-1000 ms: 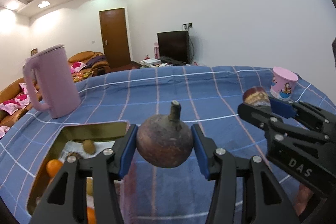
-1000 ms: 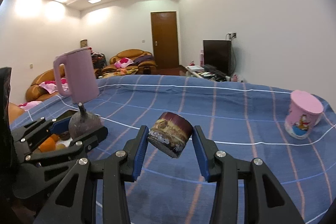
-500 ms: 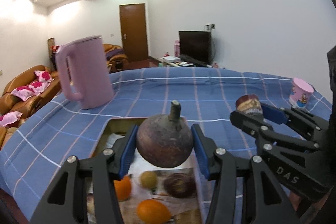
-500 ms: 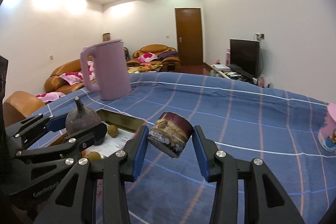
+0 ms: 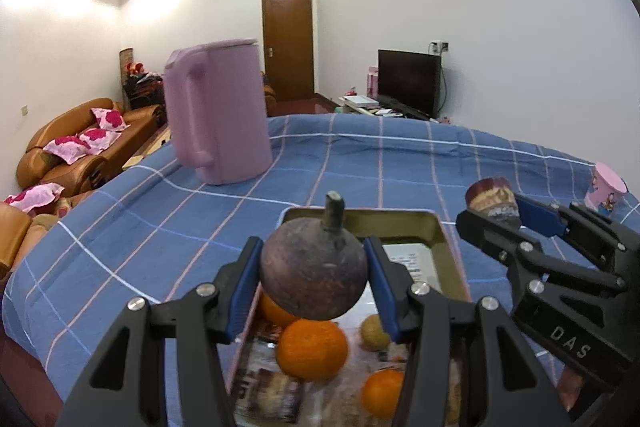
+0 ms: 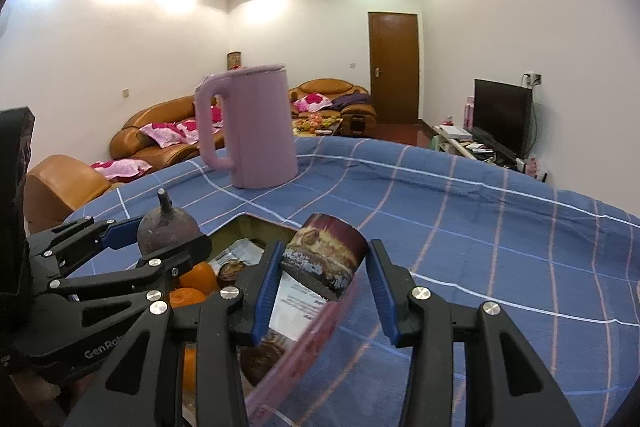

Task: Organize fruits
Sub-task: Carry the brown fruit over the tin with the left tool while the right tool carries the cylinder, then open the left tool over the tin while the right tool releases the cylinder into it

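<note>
Fruits headed for sorting hang over a blue checked worktop [image 5: 360, 163], both carried in handheld grippers above a shallow metal tray [image 5: 448, 239] that already holds several oranges and smaller fruits. A tall pink jug [image 5: 218, 115] stands upright on the cloth beyond the tray, well apart from it, and a small pink cartoon cup [image 5: 606, 187] sits near the far right edge.

The left gripper [image 5: 314, 275] has its blue-padded fingers [image 5: 242, 279] pinching a round, dark purple mangosteen [image 5: 314, 273], stem upward, directly above an orange [image 5: 312, 349] lying in the tray. A second orange [image 5: 382, 393] and a small yellowish fruit [image 5: 374, 333] lie beside it on printed paper lining the tray floor.

The right gripper [image 6: 322, 277] has its fingers [image 6: 266, 287] clamped on a brown, cut-ended piece of fruit [image 6: 324, 261], tilted, poised over the tray's near right rim; what kind of fruit it is cannot be told.

The step in hand looks like delivery: both loads are over or near the tray, neither yet set down. The next move probably calls for lowering each fruit into a free patch of the tray floor, clear of the oranges, before the fingers spread, since a round mangosteen let go on top of an orange would likely roll.
</note>
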`<state>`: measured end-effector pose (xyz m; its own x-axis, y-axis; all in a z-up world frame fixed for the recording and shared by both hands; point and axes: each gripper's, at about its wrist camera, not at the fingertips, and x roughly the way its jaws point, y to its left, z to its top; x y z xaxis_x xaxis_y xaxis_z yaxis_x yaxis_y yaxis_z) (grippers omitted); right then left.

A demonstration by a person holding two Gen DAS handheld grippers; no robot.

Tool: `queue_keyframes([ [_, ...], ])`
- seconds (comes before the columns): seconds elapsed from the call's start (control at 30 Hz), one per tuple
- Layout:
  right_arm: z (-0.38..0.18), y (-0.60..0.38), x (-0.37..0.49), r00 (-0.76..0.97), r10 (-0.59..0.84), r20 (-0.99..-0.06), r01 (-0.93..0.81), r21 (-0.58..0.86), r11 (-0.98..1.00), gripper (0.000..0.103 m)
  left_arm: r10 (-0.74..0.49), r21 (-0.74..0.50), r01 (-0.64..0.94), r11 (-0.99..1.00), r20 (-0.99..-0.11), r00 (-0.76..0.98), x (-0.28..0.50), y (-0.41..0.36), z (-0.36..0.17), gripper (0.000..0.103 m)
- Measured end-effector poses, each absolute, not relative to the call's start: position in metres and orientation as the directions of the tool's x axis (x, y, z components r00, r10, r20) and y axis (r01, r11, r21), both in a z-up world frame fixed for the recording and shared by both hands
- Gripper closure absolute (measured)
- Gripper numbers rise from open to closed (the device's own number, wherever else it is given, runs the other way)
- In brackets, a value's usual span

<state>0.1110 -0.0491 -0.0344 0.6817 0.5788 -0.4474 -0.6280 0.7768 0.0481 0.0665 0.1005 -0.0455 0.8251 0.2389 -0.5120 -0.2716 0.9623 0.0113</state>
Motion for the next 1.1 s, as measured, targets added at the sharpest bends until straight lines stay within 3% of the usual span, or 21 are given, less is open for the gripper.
queue_keyframes([
  [0.63,-0.057,-0.01,0.115,0.601,0.581,-0.549,-0.673,0.045,0.738,0.058,0.253,0.016,-0.297,0.955,-0.566,0.784,0.065,0.128,-0.066,0.05],
  [1.1,-0.071,-0.003,0.119,0.523,0.578,-0.627,-0.696,0.078,0.713,0.058,0.257,0.038,-0.284,0.958,-0.553,0.792,0.058,0.125,-0.065,0.049],
])
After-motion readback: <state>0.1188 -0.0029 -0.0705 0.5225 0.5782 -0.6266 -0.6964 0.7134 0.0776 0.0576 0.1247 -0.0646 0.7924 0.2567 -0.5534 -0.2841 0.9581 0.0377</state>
